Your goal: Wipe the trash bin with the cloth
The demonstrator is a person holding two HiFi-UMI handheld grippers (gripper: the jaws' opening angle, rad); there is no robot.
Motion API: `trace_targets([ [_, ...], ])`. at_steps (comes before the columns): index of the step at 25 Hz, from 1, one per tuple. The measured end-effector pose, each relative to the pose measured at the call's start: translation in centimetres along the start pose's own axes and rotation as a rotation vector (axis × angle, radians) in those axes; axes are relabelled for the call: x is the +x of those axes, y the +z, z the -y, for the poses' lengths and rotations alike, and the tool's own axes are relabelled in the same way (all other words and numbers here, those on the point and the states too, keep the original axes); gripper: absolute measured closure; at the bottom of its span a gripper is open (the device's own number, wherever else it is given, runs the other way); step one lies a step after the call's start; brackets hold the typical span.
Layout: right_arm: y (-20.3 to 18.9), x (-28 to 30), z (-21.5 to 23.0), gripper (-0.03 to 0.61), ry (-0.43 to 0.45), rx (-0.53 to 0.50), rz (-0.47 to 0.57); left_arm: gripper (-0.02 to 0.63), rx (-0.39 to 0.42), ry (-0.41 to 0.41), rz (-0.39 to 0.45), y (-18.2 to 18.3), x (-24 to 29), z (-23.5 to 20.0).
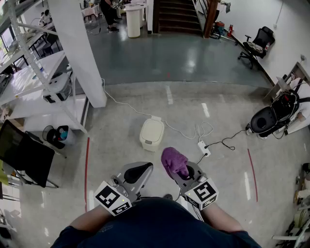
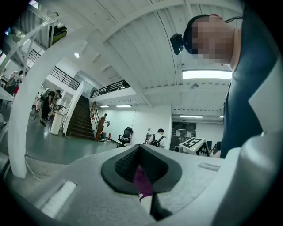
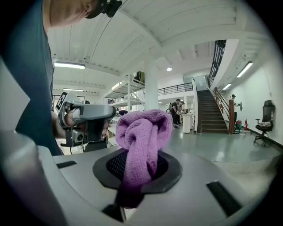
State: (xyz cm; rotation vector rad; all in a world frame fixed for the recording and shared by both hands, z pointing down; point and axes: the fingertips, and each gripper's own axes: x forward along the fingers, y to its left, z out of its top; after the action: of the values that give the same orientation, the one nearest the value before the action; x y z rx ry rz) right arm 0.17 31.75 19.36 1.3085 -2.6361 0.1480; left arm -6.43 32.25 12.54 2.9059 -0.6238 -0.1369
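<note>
A small white trash bin with its lid down stands on the floor ahead of me, apart from both grippers. My right gripper is shut on a bunched purple cloth, which stands up out of the jaws; in the right gripper view the cloth fills the middle of that gripper. My left gripper is held level beside it and is shut, with no object in it. In the left gripper view its jaws meet, and a thin purple sliver shows in the slit between them.
A white cable runs to a power strip just right of the bin. A white pillar and shelving stand to the left, and a black panel lower left. A black bag lies at right. Stairs rise at the back.
</note>
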Motion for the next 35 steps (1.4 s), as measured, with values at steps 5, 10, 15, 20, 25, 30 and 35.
trace_targets([
  [5,0.3,0.4,0.2,0.511,-0.004,0.002,-0.005,0.615,0.001,0.004,0.000,0.2,0.1,-0.4],
  [10,0.4,0.5,0.6,0.511,0.003,-0.002,0.001,0.615,0.003,0.009,0.002,0.3,0.3,-0.5],
  [15,0.5,0.5,1.2,0.511,0.015,0.011,-0.004,0.615,0.004,0.015,-0.001,0.4,1.0,-0.4],
  [20,0.2,0.0,2.2,0.511,0.024,0.008,0.000,0.615,0.011,0.025,0.000,0.3,2.3,-0.1],
  [25,-0.7,-1.5,4.3,0.511,0.036,0.006,-0.004,0.615,0.019,0.053,0.000,-0.1,4.3,0.6],
  [30,-1.8,-3.0,6.8,0.511,0.052,0.009,-0.014,0.615,0.011,0.075,-0.001,-1.1,6.7,2.0],
  [35,-2.5,-1.7,8.4,0.511,0.055,0.021,-0.035,0.615,0.001,0.078,-0.008,-1.5,7.5,0.9],
])
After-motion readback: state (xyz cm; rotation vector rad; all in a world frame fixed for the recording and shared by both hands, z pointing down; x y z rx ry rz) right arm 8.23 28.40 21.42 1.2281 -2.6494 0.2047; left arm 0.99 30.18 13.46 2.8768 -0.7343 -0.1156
